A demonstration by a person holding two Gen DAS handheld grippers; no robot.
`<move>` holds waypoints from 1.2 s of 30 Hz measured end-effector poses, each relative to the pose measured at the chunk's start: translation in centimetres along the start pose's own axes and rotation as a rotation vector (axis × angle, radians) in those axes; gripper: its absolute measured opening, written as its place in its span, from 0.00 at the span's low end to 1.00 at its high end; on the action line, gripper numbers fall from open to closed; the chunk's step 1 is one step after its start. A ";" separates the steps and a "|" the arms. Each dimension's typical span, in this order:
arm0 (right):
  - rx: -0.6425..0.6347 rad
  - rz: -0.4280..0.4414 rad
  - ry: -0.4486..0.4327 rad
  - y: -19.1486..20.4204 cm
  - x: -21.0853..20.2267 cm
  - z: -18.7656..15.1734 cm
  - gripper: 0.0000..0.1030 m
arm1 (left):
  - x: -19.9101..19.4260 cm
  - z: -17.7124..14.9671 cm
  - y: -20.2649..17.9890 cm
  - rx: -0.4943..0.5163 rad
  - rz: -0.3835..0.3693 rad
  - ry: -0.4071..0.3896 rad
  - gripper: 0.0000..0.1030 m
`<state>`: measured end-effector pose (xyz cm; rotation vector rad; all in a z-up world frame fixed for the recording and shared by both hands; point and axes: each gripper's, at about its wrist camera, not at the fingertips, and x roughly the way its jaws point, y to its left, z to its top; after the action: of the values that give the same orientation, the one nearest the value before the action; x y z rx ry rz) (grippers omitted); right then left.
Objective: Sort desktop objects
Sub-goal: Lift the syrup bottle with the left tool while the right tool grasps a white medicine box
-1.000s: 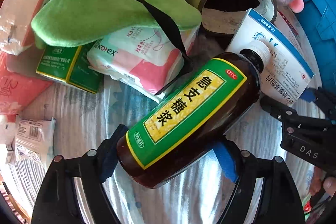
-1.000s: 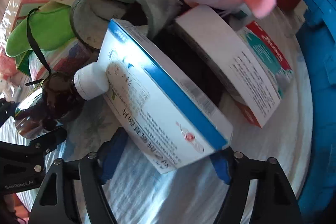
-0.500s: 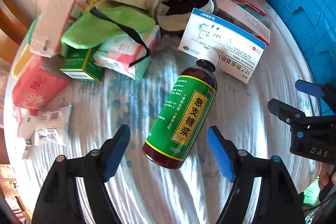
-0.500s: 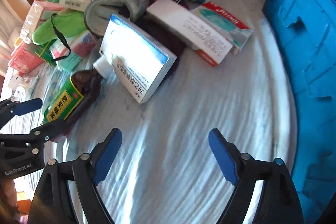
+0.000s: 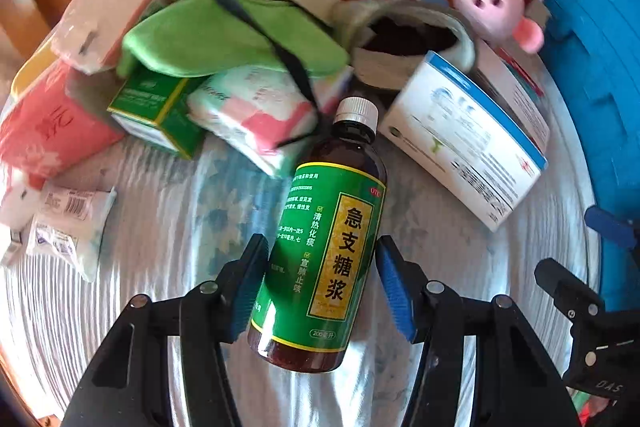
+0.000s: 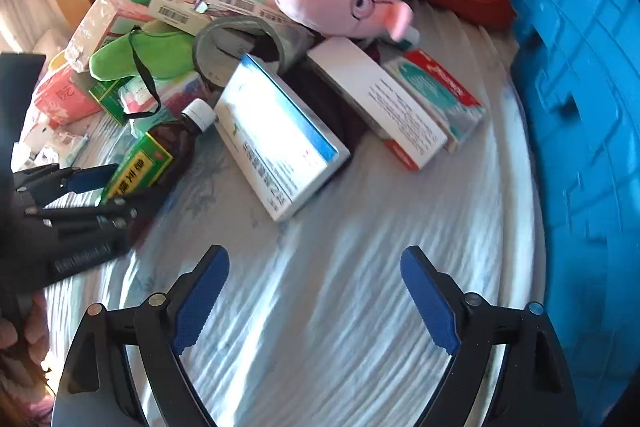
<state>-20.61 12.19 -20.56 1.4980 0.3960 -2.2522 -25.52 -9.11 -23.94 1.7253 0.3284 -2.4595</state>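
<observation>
Fingers (image 5: 252,287) of the left gripper (image 5: 320,283) straddle the syrup bottle (image 5: 324,247), seemingly not yet touching; right gripper (image 6: 316,299) gapes empty. Sorting barely begun: pile crowds the surface's (image 6: 320,307) far edge.

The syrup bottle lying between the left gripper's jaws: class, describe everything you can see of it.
The syrup bottle is dark brown and see-through, plastic or glass by its look, with a ribbed white screw cap, closed. A green label with a yellow panel of Chinese characters wraps its body. It lies on its side on the pale striped tablecloth, cap pointing toward the pile. The left gripper is open, one jaw on each side of the lower body, close but seemingly not clamping. A black strap ends beside its neck.
</observation>
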 end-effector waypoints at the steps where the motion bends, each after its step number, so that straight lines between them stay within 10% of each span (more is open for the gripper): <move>1: -0.025 -0.010 -0.007 0.3 0.2 0.6 0.86 | 0.1 0.4 0.7 -0.014 -0.017 0.003 0.53; 15: -0.353 -0.082 0.068 5.4 9.1 6.8 0.89 | 2.8 4.9 1.9 0.036 0.001 0.069 0.56; 24: -0.174 -0.019 0.026 2.9 5.8 5.4 0.65 | 1.8 6.6 2.6 0.081 0.019 0.037 0.54; 29: -0.110 0.021 -0.004 2.0 2.3 3.8 0.24 | -1.5 7.3 2.2 0.127 0.011 -0.039 0.51; 36: -0.036 0.055 0.004 1.5 -0.3 1.1 0.19 | -3.8 6.3 3.5 0.124 0.003 -0.067 0.50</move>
<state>-20.65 10.39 -19.84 1.4772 0.3893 -2.1887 -29.20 -14.15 -18.73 1.6809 0.1703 -2.5789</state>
